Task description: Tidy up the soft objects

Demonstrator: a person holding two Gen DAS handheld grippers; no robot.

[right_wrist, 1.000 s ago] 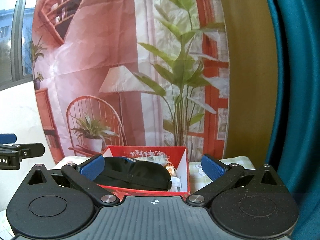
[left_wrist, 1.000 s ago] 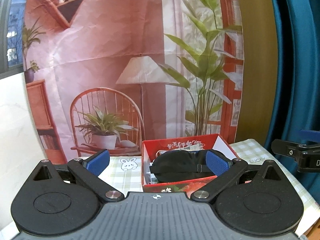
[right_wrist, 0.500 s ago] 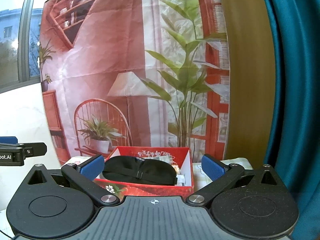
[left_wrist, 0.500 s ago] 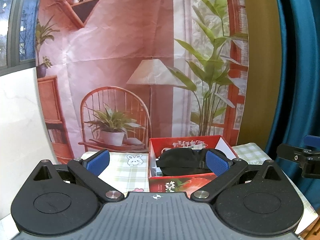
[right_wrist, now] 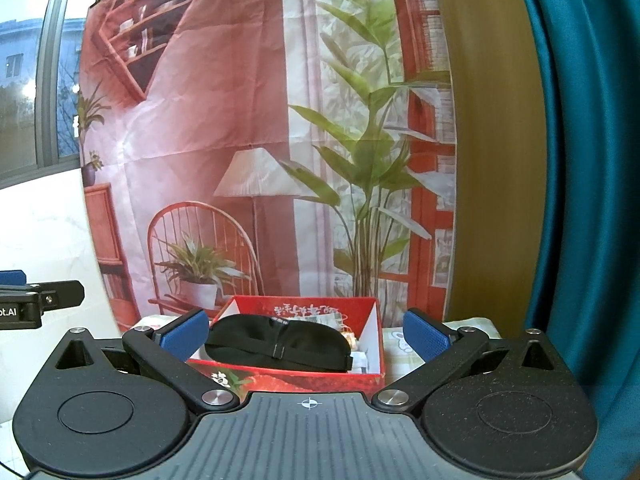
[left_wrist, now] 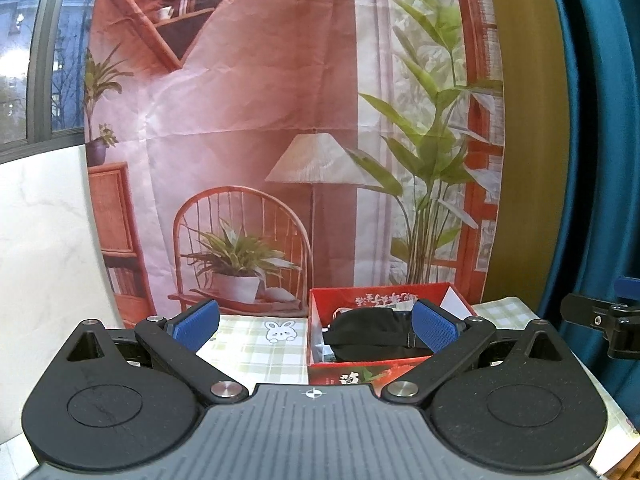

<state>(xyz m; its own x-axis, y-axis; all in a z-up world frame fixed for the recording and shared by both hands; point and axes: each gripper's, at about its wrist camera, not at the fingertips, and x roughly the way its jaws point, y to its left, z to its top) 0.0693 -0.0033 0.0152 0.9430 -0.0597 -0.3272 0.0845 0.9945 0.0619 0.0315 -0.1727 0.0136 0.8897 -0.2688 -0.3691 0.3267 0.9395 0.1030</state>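
1. Two grippers hang level with the bench and face the backdrop, and both are empty. The left gripper (left_wrist: 316,322) has its blue ribbed fingers (left_wrist: 197,320) spread wide apart with nothing between them; the right gripper (right_wrist: 306,334) is spread just as wide.

2. At the far left of the left wrist view, a pale marble-look wall meets a window. A creased printed backdrop (left_wrist: 256,128) of a chair, lamp and plants fills the middle.

3. Lower centre, the bench (left_wrist: 248,352) wears a green checked cloth with a small rabbit print (left_wrist: 279,330), smooth and flat.

4. Right of the rabbit sits the red box (left_wrist: 344,376), an open cardboard carton with printed sides and a white inner wall. It lies behind the left gripper's right finger, and almost dead ahead of the right gripper, between its fingers (right_wrist: 185,336).

5. The black eye mask (right_wrist: 276,342) lies in the box, draped over the other contents, its long axis running left to right across the frame. It is matte, padded fabric with a thin strap and buckle across the middle, and would likely fold under a pinch.

6. Judging by the framing, the right gripper is better lined up with the box. The mask looks stowed, so the sorting seems close to done.

7. At the far right hangs a teal curtain (right_wrist: 580,160), glossy and in heavy folds.
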